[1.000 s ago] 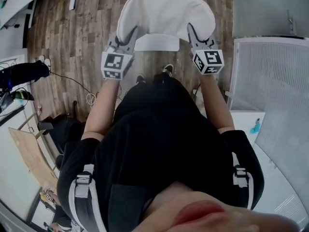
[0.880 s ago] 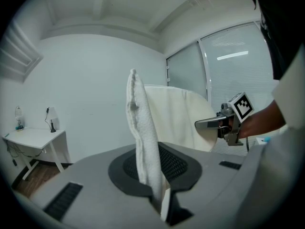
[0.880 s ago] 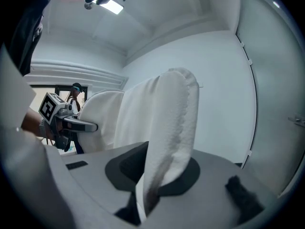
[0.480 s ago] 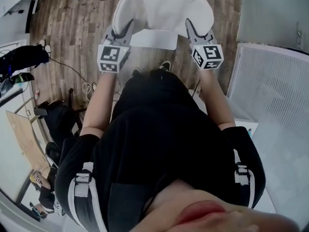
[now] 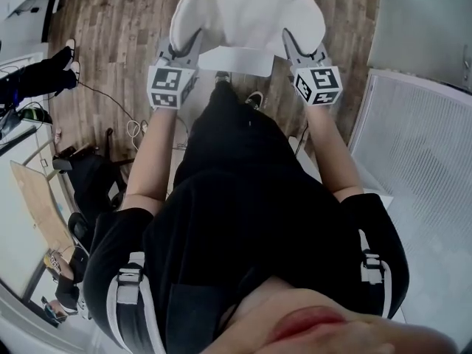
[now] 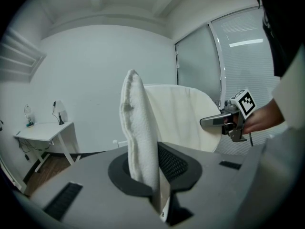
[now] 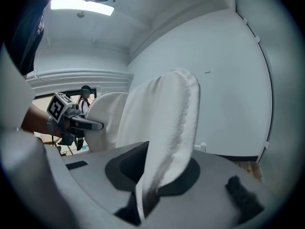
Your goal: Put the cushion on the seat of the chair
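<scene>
A white padded cushion (image 5: 247, 13) hangs between my two grippers, directly above the white seat of the chair (image 5: 236, 60). My left gripper (image 5: 193, 41) is shut on the cushion's left edge. That edge stands upright between its jaws (image 6: 140, 137) in the left gripper view. On the opposite edge my right gripper (image 5: 290, 41) is shut as well, and the fabric (image 7: 167, 128) rises out of its jaws in the right gripper view. Each gripper view shows the other gripper across the cushion, the right gripper (image 6: 209, 122) and the left gripper (image 7: 93, 125). The cushion hides most of the chair.
Wood flooring (image 5: 125, 43) surrounds the chair. A frosted glass partition (image 5: 420, 124) stands at the right. Dark gear (image 5: 88, 190) and cables (image 5: 133, 131) lie on the floor at the left. A white side table (image 6: 43, 130) stands by the far wall. The person's shoe (image 5: 254, 98) is just short of the seat.
Both grippers have carried the cushion a little forward and lower over the chair seat. The person has stepped one leg closer to the chair.
</scene>
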`<state>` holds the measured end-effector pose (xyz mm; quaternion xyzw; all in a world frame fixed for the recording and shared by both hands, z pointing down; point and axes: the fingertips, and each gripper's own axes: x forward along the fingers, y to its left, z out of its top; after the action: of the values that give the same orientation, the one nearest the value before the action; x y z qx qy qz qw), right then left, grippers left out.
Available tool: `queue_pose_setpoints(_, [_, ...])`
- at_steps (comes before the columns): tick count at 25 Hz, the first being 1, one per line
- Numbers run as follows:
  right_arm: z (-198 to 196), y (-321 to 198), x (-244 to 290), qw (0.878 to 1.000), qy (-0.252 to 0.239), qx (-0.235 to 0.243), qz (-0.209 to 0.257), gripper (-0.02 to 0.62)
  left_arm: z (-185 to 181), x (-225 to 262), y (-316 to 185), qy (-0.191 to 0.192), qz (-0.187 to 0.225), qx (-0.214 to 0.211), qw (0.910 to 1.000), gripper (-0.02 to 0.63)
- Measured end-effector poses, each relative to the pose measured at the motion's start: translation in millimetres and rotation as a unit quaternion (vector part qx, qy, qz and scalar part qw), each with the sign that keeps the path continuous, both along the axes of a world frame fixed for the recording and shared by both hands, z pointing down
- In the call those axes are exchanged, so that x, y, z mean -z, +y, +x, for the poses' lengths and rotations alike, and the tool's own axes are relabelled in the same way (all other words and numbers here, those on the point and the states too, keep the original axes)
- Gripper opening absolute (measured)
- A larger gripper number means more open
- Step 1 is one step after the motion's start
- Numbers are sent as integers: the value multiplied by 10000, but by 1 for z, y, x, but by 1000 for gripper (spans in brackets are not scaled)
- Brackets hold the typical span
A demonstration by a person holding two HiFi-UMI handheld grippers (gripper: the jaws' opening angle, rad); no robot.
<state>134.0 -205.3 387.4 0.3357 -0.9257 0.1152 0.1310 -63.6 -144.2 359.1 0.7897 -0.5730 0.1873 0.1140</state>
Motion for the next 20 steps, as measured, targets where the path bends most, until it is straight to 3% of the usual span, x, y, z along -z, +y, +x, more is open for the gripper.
queue_pose_setpoints(4, [4,2,-13,9997,52,-6,-219,58,1,-14,-2,27,-183,-59,9998,52])
queue_pose_setpoints(13, [-38,-41,-137,9941,429,-65,-991,58,-45,-144,-54,271,-1033,-173,9941,54])
queue_pose_setpoints(20, [-57,-50,-239,9820,630,-145,-1774,61,-67,-247,-70,420,-1782,-177,9829,55])
